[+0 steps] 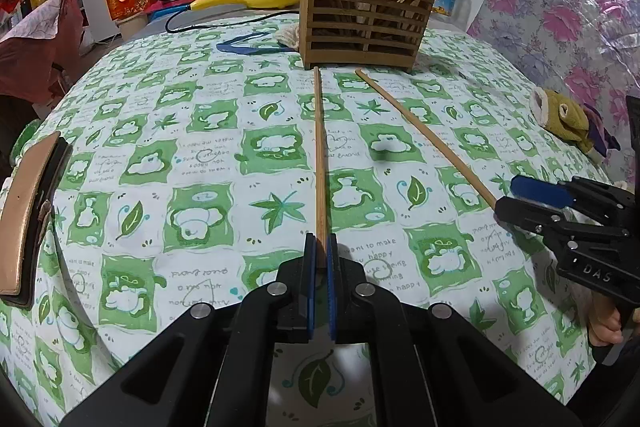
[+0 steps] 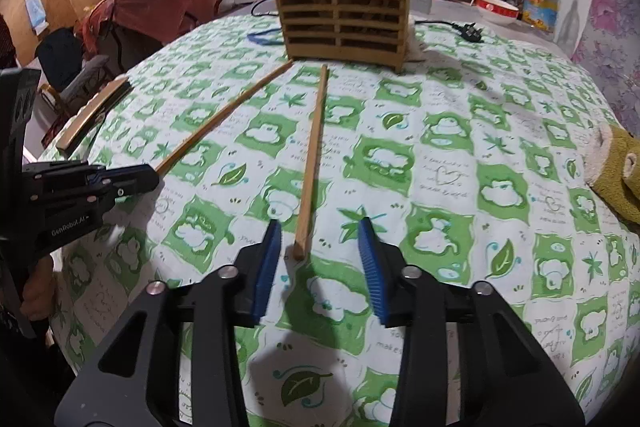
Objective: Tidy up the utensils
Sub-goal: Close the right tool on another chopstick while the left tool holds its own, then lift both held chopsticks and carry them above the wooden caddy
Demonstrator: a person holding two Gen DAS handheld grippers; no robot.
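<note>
With one thin bamboo chopstick (image 1: 320,155) clamped in the left gripper (image 1: 321,247), its twin (image 2: 313,155) could easily get nudged sideways by the unclosed right gripper (image 2: 320,231).

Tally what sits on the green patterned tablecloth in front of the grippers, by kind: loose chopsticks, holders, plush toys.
Loose chopsticks: 2, one in the left gripper, one between the right gripper's open pads
Wooden holders: 1
Plush toys: 1
Total: 4
</note>
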